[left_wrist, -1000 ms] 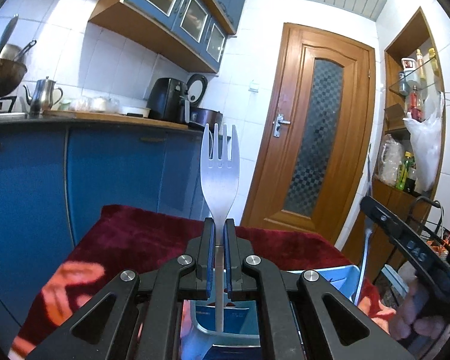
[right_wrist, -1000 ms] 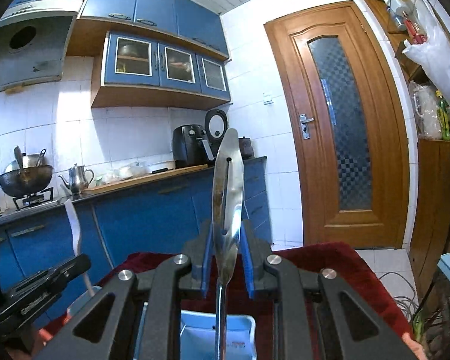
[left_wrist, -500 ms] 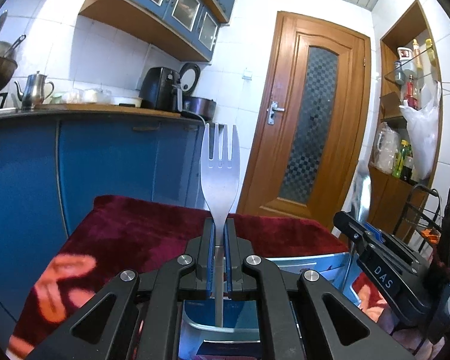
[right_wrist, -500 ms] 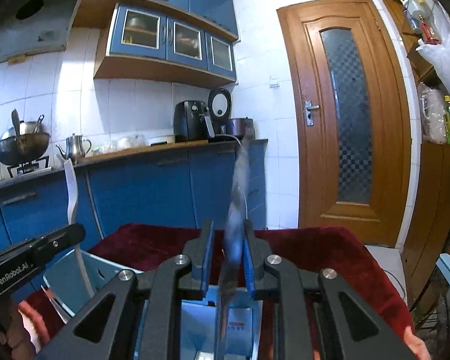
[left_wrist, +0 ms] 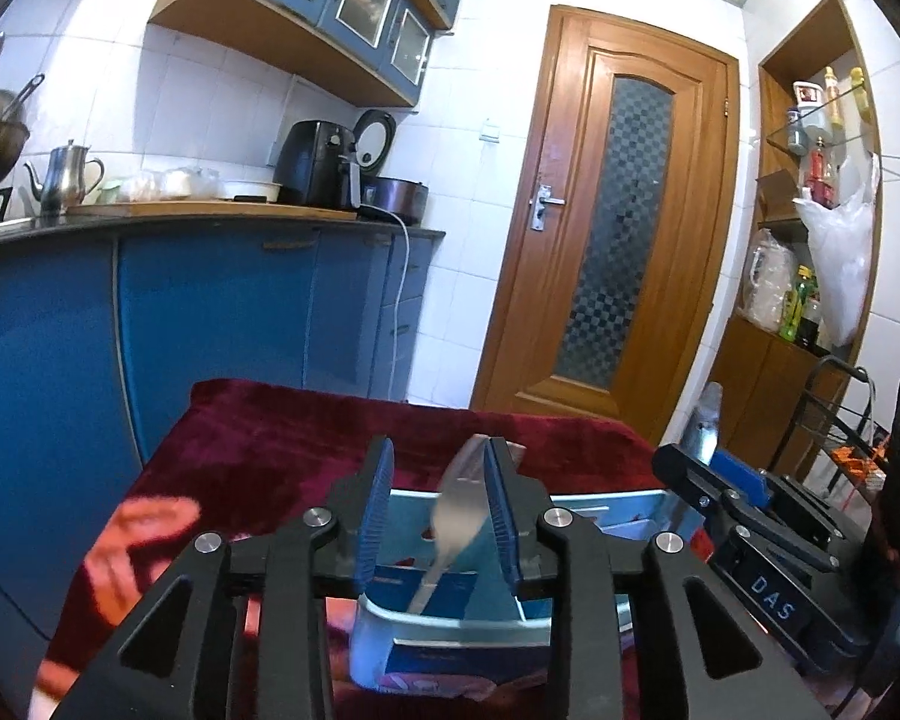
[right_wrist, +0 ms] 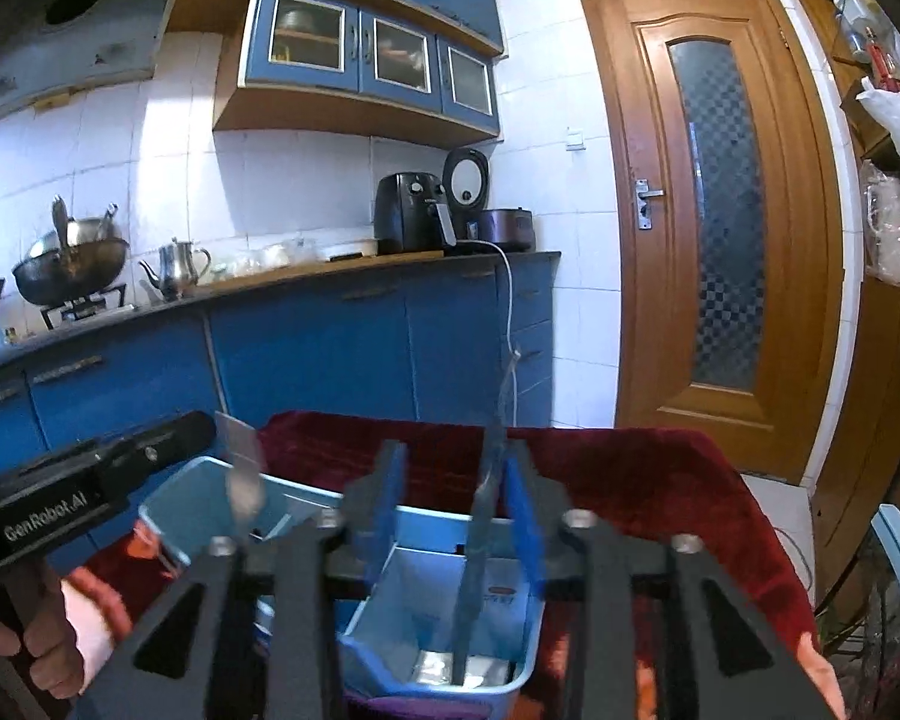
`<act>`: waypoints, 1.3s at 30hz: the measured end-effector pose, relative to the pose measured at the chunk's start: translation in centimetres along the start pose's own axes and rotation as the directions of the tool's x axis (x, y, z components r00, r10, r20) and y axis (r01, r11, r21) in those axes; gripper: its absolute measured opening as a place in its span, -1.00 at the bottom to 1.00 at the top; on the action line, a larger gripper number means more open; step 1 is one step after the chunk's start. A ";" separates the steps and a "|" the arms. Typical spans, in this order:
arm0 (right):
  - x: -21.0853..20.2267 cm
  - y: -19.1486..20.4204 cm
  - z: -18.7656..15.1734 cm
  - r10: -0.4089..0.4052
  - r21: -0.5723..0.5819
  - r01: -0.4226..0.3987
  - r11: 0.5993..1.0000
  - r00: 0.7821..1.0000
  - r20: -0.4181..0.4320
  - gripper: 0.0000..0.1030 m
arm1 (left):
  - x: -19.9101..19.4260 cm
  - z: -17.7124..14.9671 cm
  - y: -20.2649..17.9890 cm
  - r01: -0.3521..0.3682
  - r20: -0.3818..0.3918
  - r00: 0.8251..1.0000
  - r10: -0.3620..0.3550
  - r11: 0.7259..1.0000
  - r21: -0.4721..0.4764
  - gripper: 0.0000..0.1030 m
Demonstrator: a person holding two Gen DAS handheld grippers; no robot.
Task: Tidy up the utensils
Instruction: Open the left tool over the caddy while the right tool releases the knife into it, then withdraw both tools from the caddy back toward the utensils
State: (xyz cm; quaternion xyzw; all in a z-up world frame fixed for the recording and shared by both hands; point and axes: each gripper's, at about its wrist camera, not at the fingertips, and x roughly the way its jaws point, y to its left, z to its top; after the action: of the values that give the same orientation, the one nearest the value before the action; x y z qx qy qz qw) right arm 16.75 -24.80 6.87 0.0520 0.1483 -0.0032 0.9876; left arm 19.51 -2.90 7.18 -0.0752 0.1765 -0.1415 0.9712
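Note:
My left gripper [left_wrist: 441, 456] is opening its jaws. A steel fork [left_wrist: 459, 504], blurred, slips down between them, leaning by the right pad, its handle inside a light blue plastic bin [left_wrist: 450, 630]. My right gripper [right_wrist: 456, 468] is opening its jaws too. A table knife [right_wrist: 480, 528] drops between them close to the right pad, its lower end in a compartment of the bin [right_wrist: 438, 517]. Neither pair of pads presses on its utensil. Each gripper shows in the other's view: the right gripper [left_wrist: 750, 516] and the left gripper [right_wrist: 90, 480].
The bin stands on a table under a dark red cloth [left_wrist: 282, 432]. Metal utensils [right_wrist: 450, 669] lie in the bin's bottom. Blue kitchen cabinets [left_wrist: 210, 324] run behind on the left, a wooden door [left_wrist: 618, 240] beyond. A person's hand [right_wrist: 42, 630] holds the left gripper.
Both grippers were shut on upright utensils, the left on the fork, the right on the knife. Both have tipped down over the bin and opened, and the fork and knife have slid down.

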 end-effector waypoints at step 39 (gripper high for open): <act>-12.4 1.4 -3.0 -0.019 0.084 0.032 0.996 0.988 -0.154 0.03 | -10.4 -3.5 1.6 -0.042 -0.244 0.969 0.037 0.999 -0.012 -0.38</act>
State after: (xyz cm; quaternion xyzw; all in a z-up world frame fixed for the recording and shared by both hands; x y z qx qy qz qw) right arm 4.04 -23.24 7.77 0.0928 0.2240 -0.0183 0.9700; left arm 9.30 1.40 6.93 -0.0622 0.2970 -0.1287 0.9441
